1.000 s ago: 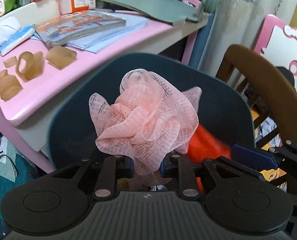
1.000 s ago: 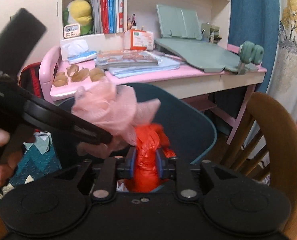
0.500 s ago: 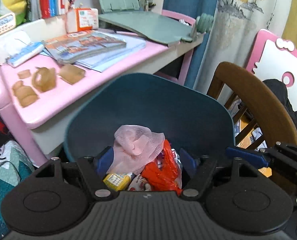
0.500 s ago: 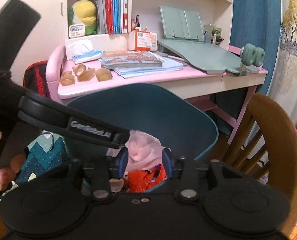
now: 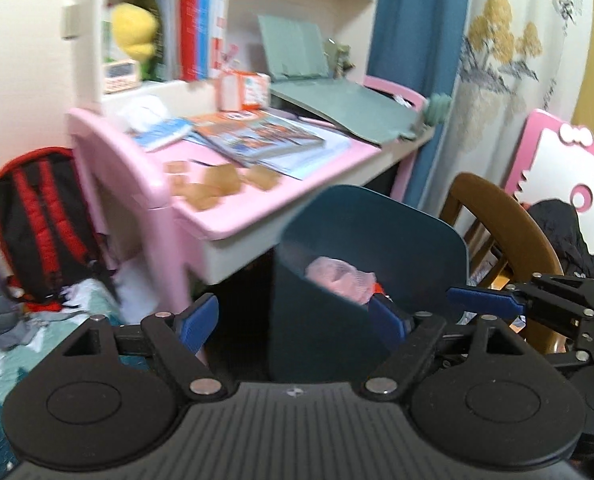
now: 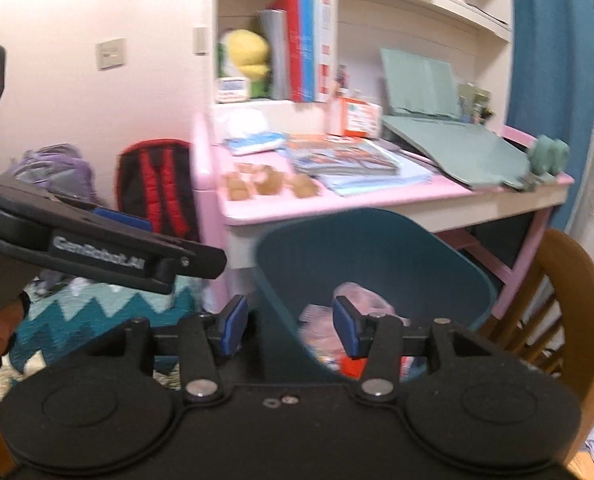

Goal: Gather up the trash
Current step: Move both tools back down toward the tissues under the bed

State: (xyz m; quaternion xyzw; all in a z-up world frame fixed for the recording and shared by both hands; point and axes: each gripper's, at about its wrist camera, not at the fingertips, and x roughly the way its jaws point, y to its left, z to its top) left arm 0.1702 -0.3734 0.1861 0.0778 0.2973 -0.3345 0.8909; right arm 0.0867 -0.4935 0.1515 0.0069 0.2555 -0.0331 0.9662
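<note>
**Both tongs empty, trash sitting in the bin**

So the left tongs (image 5: 295, 320) are spread wide with nothing between the blue pads, and they've just been opening. Same story with the right tongs (image 6: 289, 326): jaws apart, just been opening, nothing gripped. Both hang above the near rim of the teal bin (image 5: 337, 340), not touching it as far as I can see.

The pink mesh puff (image 5: 339, 280) lies inside the bin on top of the pile, with a bit of red wrapper (image 6: 353, 366) and other scraps I can't make out underneath. The right wrist view is blurry, so details in there are mush.

The bin stands on the floor just in front of the pink tabletop (image 5: 233, 216), below its front edge. On the tabletop: some brown bits (image 5: 213, 188) near the front left corner, a stack of books (image 5: 265, 140) in the middle, a green stand (image 5: 337, 108) toward the right end. A red-and-black backpack (image 5: 41, 220) leans by the left leg, and a wooden chair (image 5: 501, 216) is right of the bin. A hand (image 6: 1, 332) shows at the left edge of the right view.
</note>
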